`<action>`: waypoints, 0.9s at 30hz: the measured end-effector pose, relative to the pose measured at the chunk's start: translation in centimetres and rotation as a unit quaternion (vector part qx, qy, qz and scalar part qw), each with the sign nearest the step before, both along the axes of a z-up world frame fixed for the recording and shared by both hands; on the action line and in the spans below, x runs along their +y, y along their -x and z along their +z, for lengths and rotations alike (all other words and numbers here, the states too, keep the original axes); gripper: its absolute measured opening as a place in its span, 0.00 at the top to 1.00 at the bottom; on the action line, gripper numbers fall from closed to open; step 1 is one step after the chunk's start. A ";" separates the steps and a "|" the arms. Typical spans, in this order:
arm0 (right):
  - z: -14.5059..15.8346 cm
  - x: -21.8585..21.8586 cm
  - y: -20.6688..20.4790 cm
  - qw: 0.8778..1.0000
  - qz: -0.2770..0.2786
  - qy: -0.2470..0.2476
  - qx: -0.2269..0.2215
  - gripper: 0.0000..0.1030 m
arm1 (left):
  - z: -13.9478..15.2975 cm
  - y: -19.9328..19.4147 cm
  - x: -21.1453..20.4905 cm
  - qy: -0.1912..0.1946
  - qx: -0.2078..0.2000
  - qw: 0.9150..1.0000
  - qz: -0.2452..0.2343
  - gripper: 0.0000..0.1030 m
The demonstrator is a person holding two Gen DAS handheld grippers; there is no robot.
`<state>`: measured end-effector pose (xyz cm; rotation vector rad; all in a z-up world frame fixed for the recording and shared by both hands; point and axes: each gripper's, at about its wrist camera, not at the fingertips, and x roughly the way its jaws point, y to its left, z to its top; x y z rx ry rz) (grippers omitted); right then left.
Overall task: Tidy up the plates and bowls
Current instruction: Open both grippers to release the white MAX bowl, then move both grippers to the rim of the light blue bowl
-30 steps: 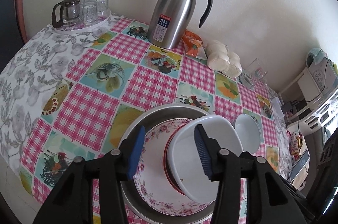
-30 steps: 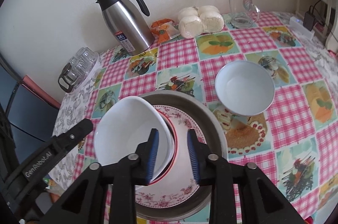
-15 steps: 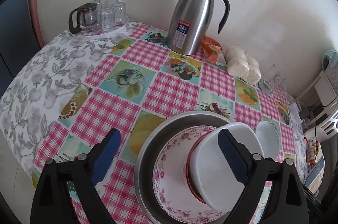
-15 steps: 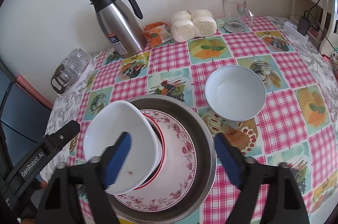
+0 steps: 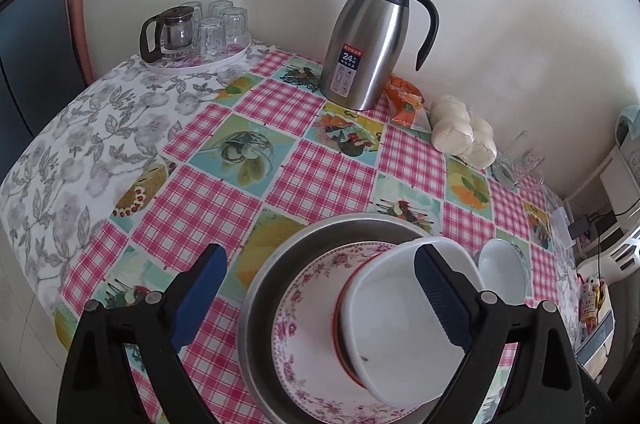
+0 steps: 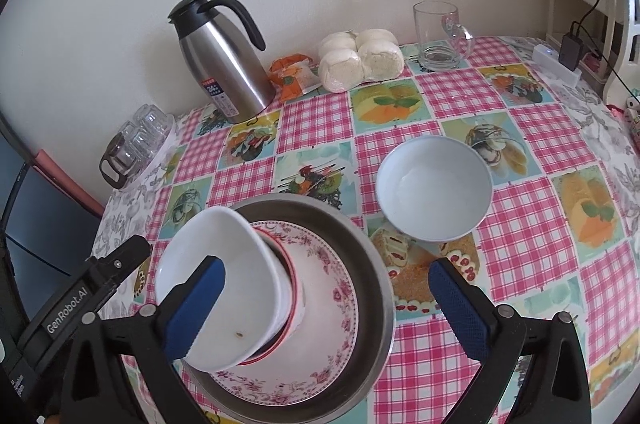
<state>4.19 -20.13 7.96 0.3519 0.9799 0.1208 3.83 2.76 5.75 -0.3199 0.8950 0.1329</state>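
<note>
- Nearest, left gripper spread wide, gripping nothing, low over the near edge of the tabletop; one pad beside the steel basin, the other above the stacked bowl.
- Right gripper likewise wide apart and empty, one pad over the stacked bowl, the other out over bare cloth past the basin's right rim.
- Just beyond, steel basin near the front edge, holding the floral plate, a red-rimmed dish, and on top a white bowl resting tilted, not seated flat.
- Judged step: fetching the loose bowl, standing alone on the tabletop just right of the basin and apart from it, toward the right edge.
- Best done with the right gripper: one pad inside the near wall, one outside, closing on the rim only; lifting straight before swinging left.
- Worth levelling the tilted bowl first, else the next one likely nests crooked or slides.
- Farther back, along the rear edge: thermos jug, wrapped buns, glass mug; well clear, no need to reach there.
</note>
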 end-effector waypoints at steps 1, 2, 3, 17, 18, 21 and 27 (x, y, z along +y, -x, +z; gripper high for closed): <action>0.0 -0.3 0.0 1.000 -0.002 -0.001 -0.001 0.00 | 0.2 0.0 -0.3 0.001 -0.004 1.000 -0.001 0.08; 0.1 -0.7 0.0 1.000 -0.006 -0.003 -0.002 0.00 | 0.4 0.0 -0.6 0.001 -0.008 1.000 -0.002 0.08; 0.1 -1.2 0.0 1.000 -0.009 -0.004 -0.002 0.00 | 0.7 0.1 -1.0 0.001 -0.014 1.000 -0.005 0.08; -1.0 -9.5 0.2 0.996 -0.089 -0.015 0.004 0.00 | 3.9 -0.2 -9.5 -0.001 -0.077 0.992 -0.095 0.08; -1.2 -10.2 0.2 0.995 -0.095 -0.016 0.007 0.00 | 3.9 -0.3 -10.1 0.000 -0.078 0.992 -0.103 0.08; -1.7 -11.8 0.2 0.994 -0.109 -0.021 0.011 0.00 | 3.9 -0.5 -12.2 -0.006 -0.078 0.989 -0.127 0.08; -2.6 -14.5 0.4 0.991 -0.132 -0.026 0.020 0.00 | 3.6 -0.9 -16.9 -0.048 -0.072 0.980 -0.179 0.08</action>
